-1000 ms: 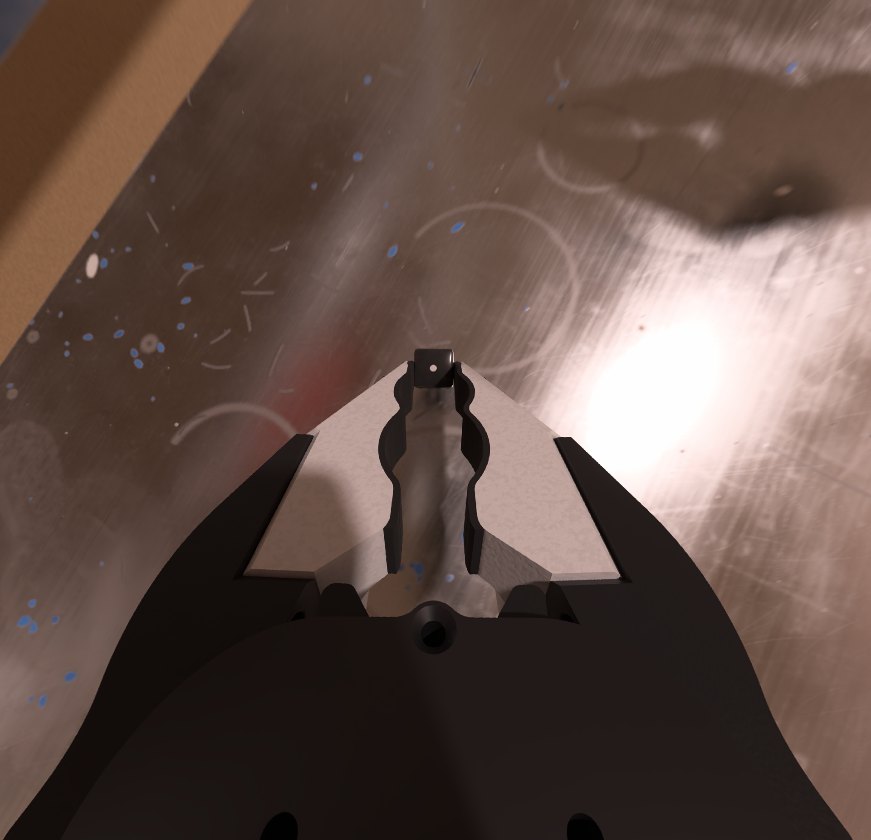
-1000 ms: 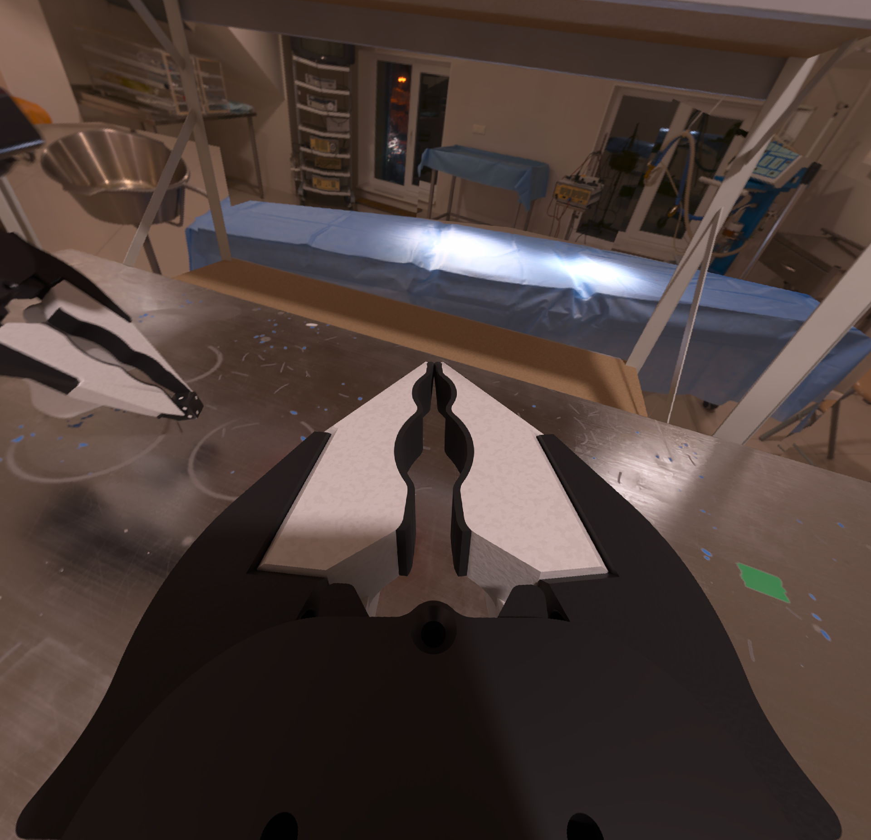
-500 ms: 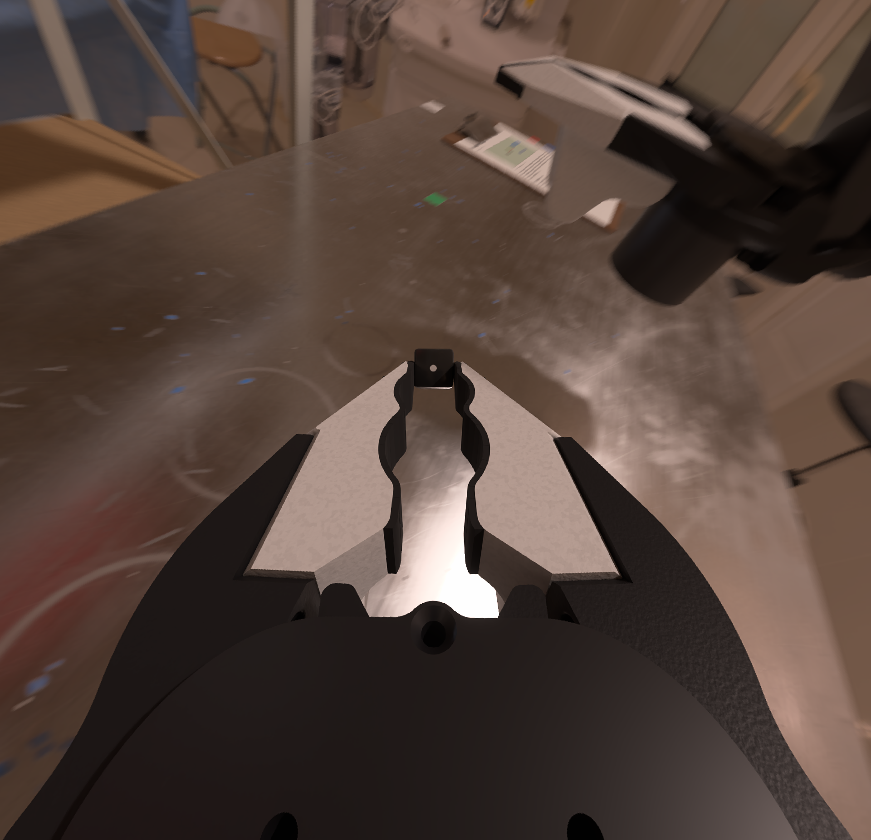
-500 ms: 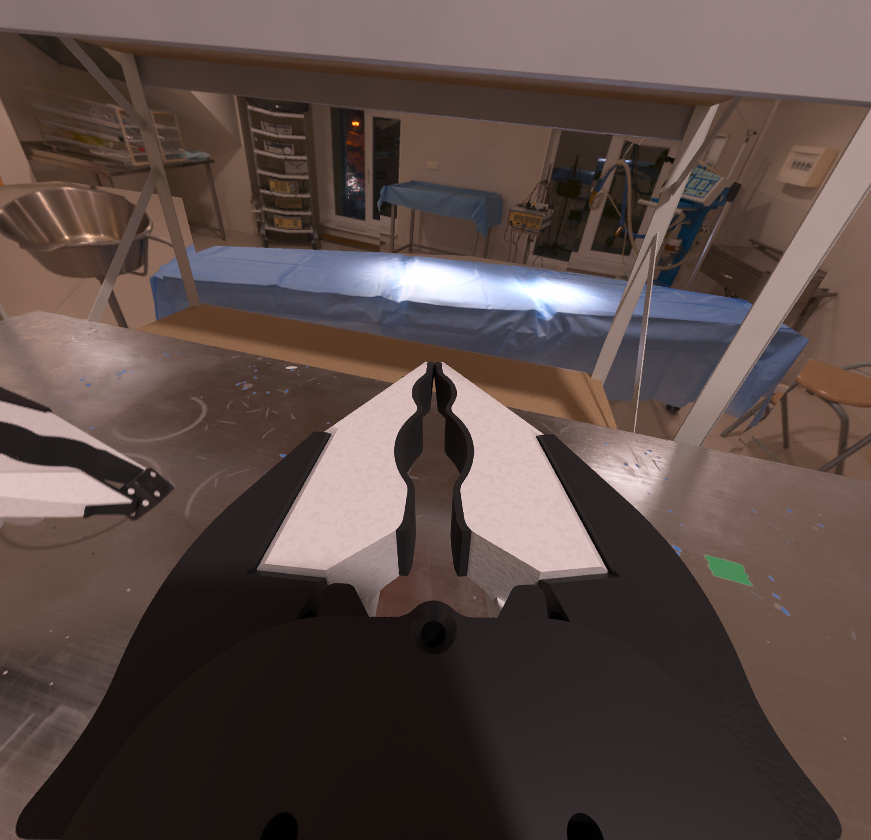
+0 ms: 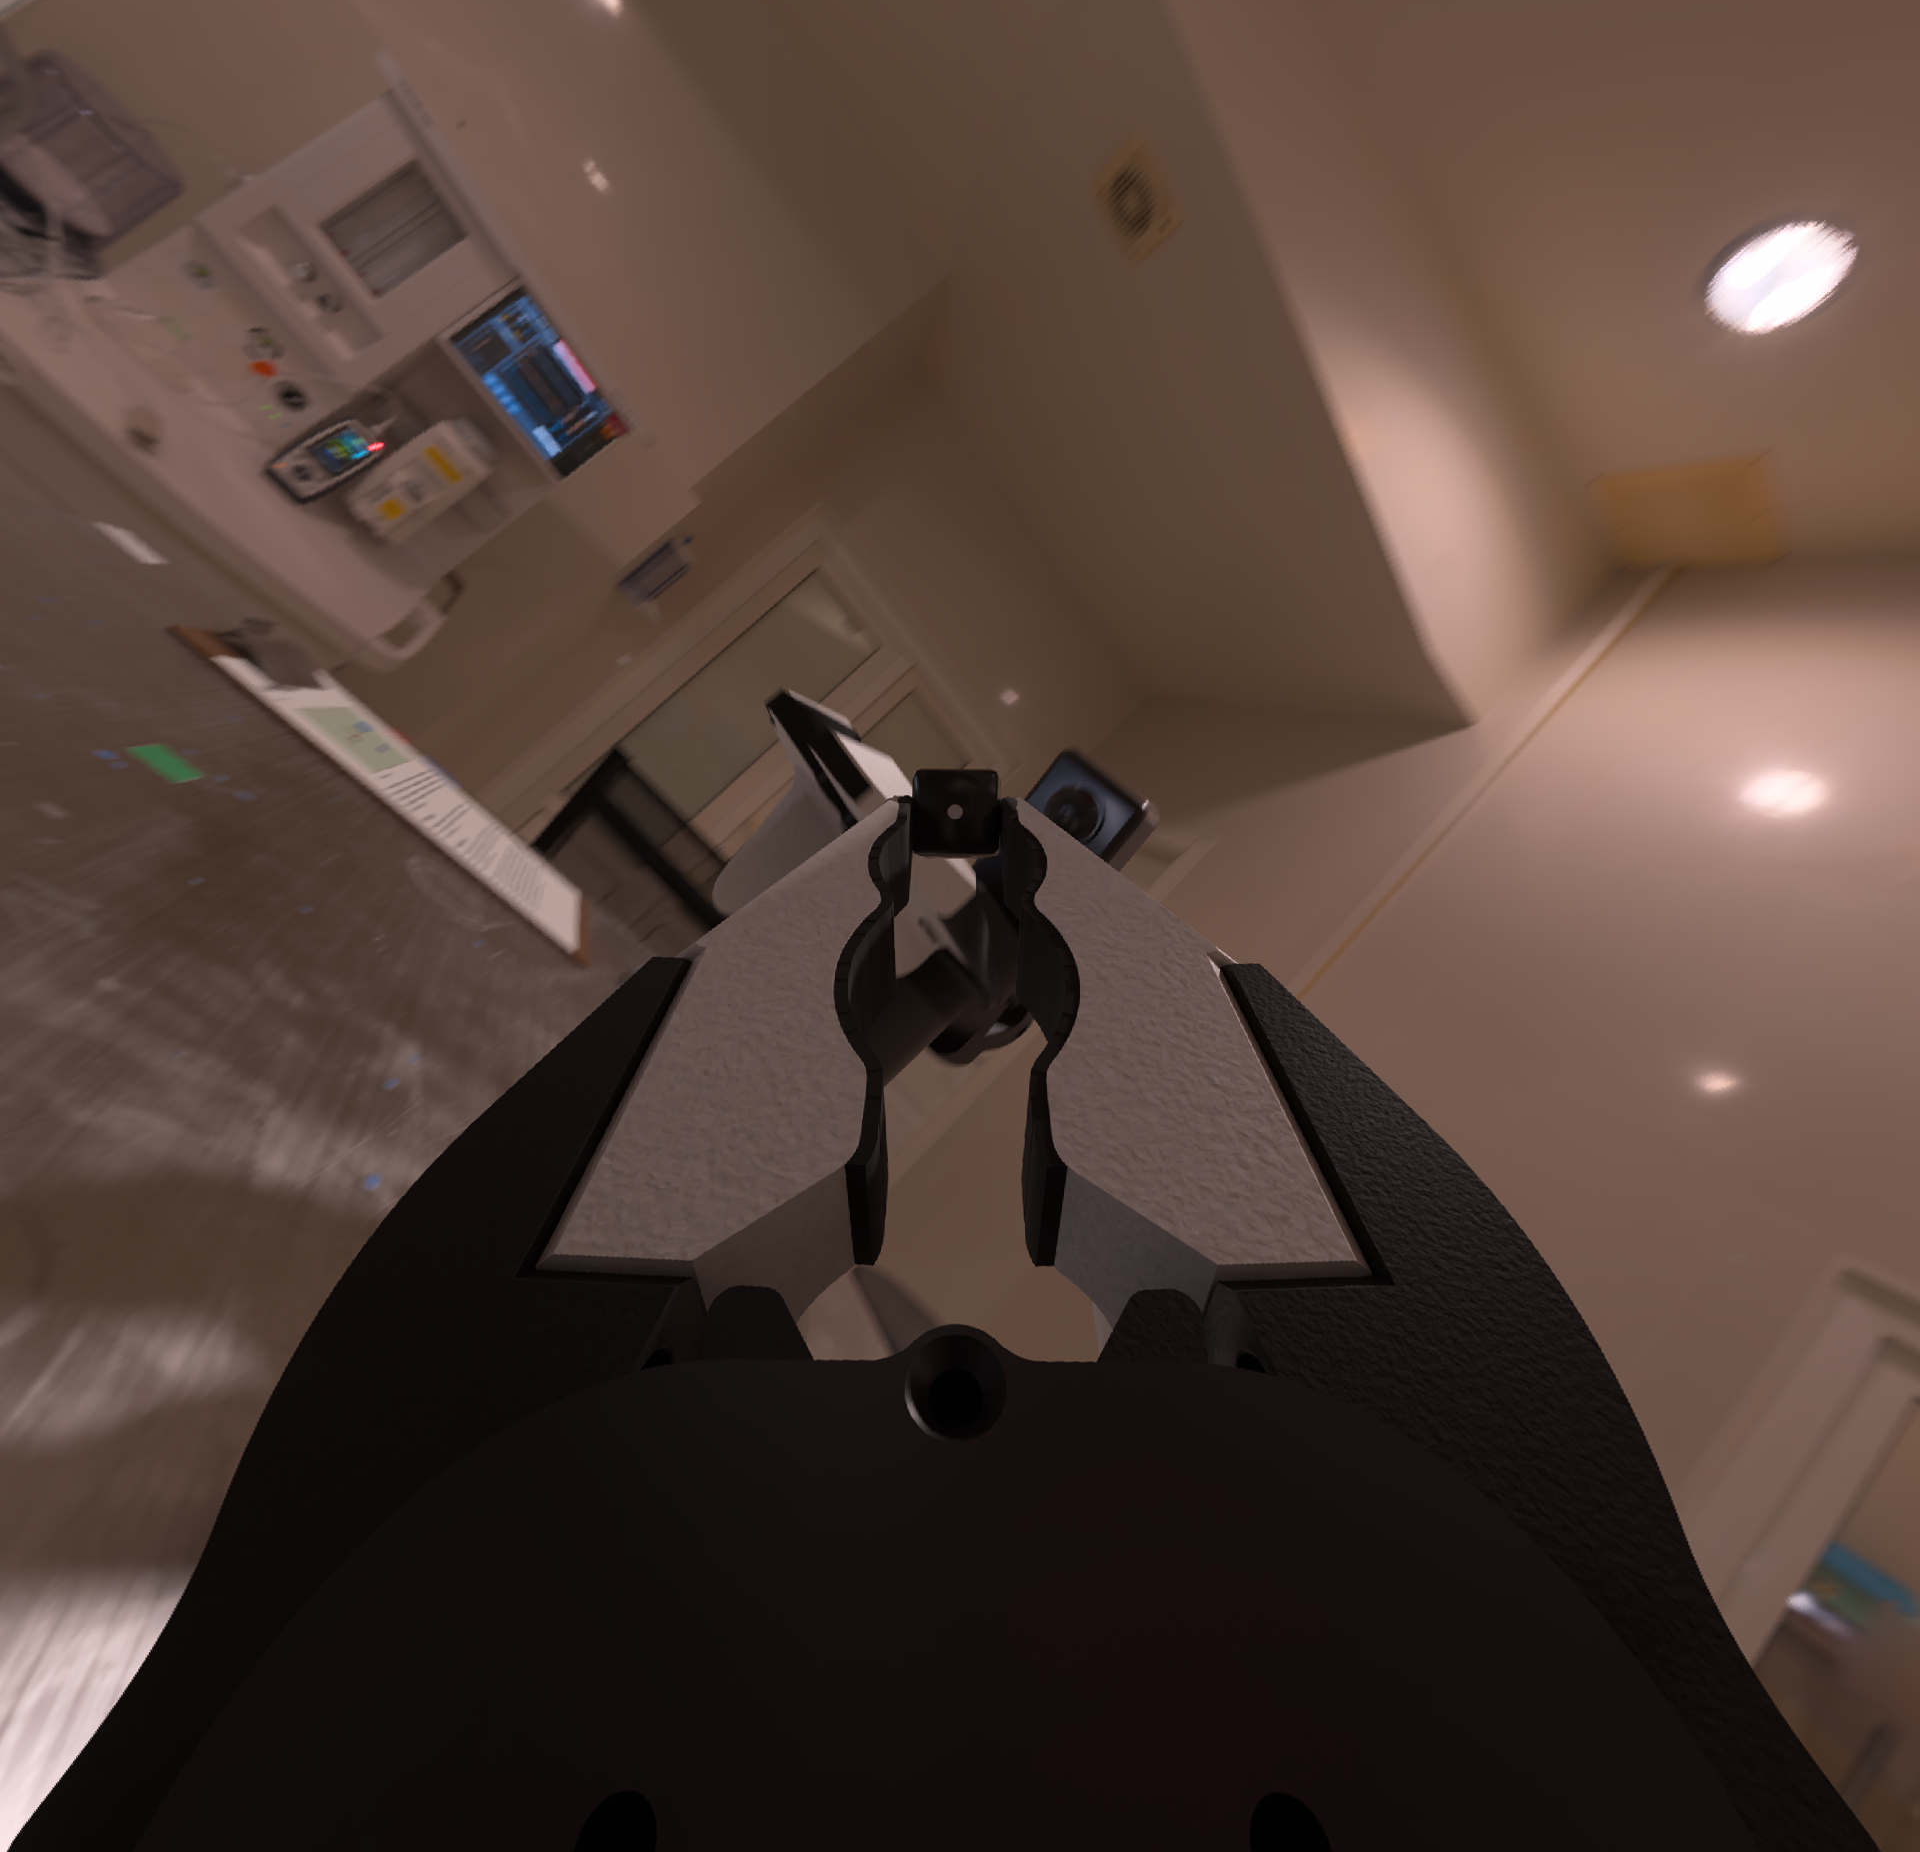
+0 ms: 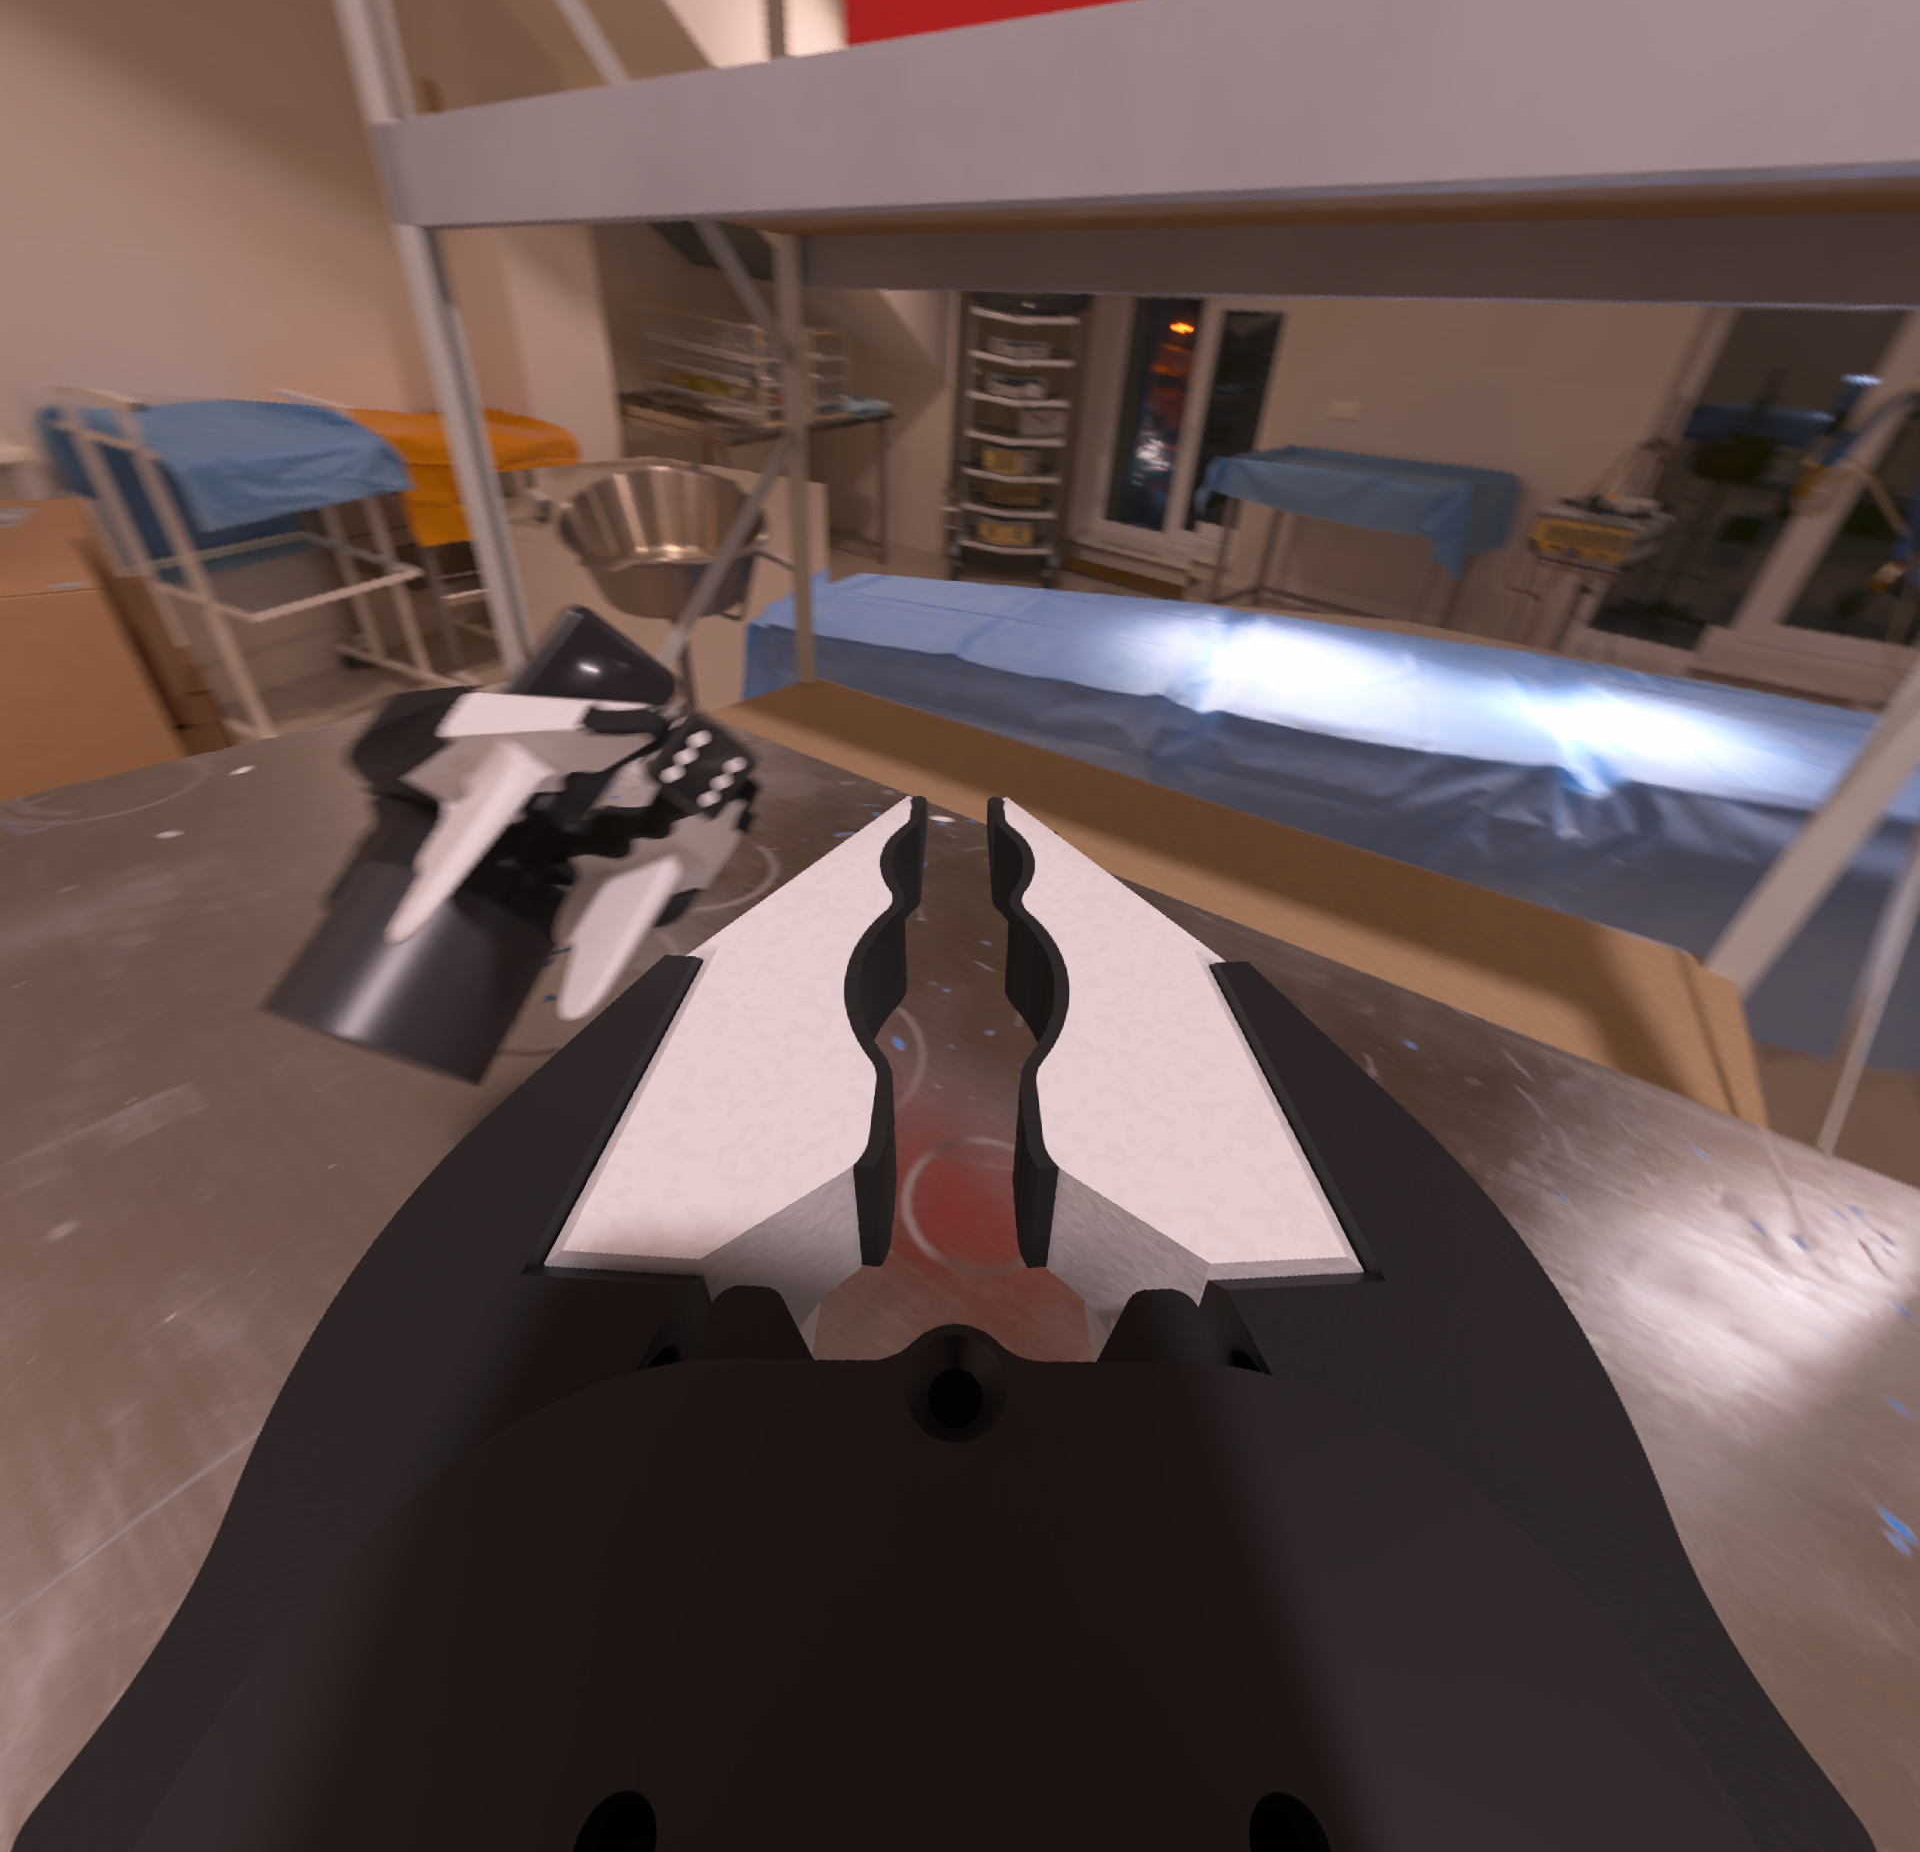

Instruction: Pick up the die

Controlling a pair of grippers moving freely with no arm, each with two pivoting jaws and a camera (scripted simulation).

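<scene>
Between my left gripper's [image 5: 954, 832] textured white fingertips, I am pinching the small black die [image 5: 954, 811], one white pip facing me, lifted clear of the scratched metal table [image 5: 208, 971], which is tilting away leftward. My right gripper [image 6: 951, 823] is hanging with its wavy-edged fingers parted and holding nothing, open tabletop around it. Beyond, the table's far edge is meeting a tan board [image 6: 1351, 898] under a grey shelf [image 6: 1143, 129].
</scene>
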